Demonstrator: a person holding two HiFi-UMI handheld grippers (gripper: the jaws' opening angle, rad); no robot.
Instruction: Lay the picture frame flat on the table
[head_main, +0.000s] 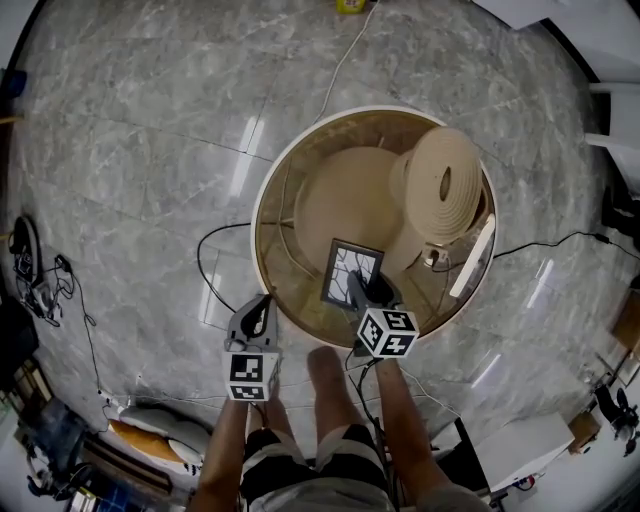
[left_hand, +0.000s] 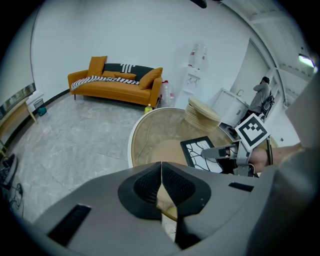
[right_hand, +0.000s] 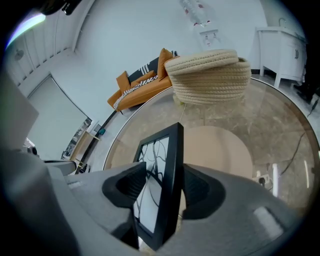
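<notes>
The black picture frame (head_main: 350, 270) with a branch pattern stands tilted near the front edge of the round glass table (head_main: 262, 200). My right gripper (head_main: 362, 290) is open around it. In the right gripper view the frame (right_hand: 167, 150) sits between the jaws of the right gripper (right_hand: 165, 187), with a gap showing at the left pad. Its lower edge is hidden behind the gripper body. My left gripper (head_main: 258, 312) hangs just outside the table's front left rim. Its jaws (left_hand: 161, 185) are shut on nothing. The left gripper view shows the frame (left_hand: 200, 150) from the side.
A woven rope basket (head_main: 445, 185) lies on its side at the table's right, beside a round beige mat (head_main: 345, 195). A white bar (head_main: 472, 258) rests near the right rim. Cables (head_main: 205, 260) trail over the marble floor. An orange sofa (left_hand: 117, 82) stands far off.
</notes>
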